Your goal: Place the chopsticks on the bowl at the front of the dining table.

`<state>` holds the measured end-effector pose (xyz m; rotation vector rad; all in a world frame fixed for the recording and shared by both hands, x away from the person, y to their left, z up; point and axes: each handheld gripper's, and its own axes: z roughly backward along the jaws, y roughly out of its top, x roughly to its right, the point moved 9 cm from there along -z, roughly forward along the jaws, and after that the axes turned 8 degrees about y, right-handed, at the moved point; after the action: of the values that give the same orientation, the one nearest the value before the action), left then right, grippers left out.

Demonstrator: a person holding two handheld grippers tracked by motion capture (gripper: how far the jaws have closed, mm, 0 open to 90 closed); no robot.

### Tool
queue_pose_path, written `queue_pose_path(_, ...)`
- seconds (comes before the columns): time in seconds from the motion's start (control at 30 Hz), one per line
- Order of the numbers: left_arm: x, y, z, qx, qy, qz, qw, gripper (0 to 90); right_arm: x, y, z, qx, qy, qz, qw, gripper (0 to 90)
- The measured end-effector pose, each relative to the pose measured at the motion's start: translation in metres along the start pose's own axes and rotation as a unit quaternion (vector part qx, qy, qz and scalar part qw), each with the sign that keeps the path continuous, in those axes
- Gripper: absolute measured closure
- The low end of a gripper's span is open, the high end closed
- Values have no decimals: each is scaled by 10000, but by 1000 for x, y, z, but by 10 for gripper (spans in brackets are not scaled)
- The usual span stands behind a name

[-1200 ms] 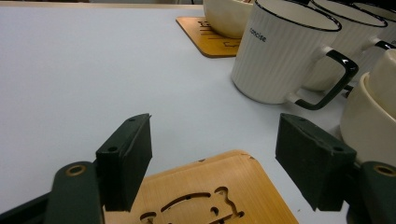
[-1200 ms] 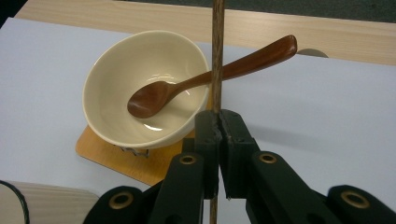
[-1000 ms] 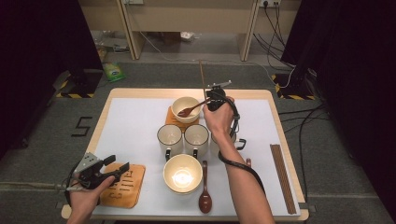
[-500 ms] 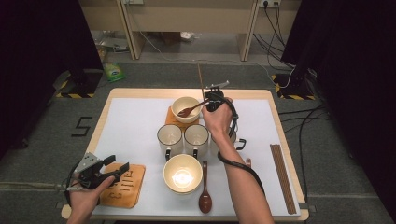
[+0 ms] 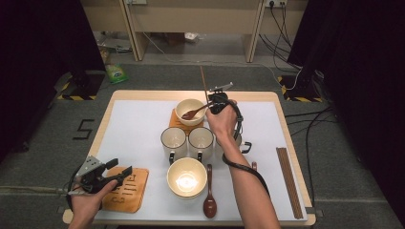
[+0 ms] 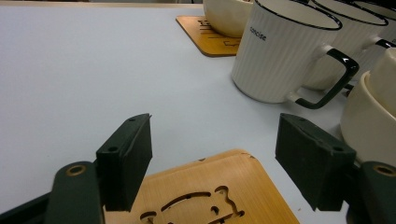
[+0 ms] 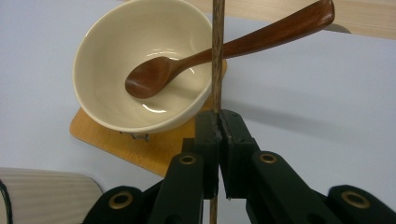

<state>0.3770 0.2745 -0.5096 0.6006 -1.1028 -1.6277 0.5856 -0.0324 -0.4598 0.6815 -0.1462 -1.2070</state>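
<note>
right hand-held gripper: clamped on chopstick, its long axis running far | far bowl: just left, nearest my right | left hand-held gripper: wide, empty

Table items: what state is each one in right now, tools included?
Right tool: shut on a chopstick, held upright.
Left tool: open, over the near coaster.
Far bowl: on a coaster, spoon resting inside.
Near bowl: no spoon inside.
Second spoon: lying flat beside the near bowl.
Two mugs: upright, side by side.
</note>
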Motion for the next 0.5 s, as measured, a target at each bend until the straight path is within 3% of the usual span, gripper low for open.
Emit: queue_pose_path(0.5, 0, 0, 0, 3, -3, 15, 10000, 264, 0, -3, -5, -211, 55, 16, 9998, 861)
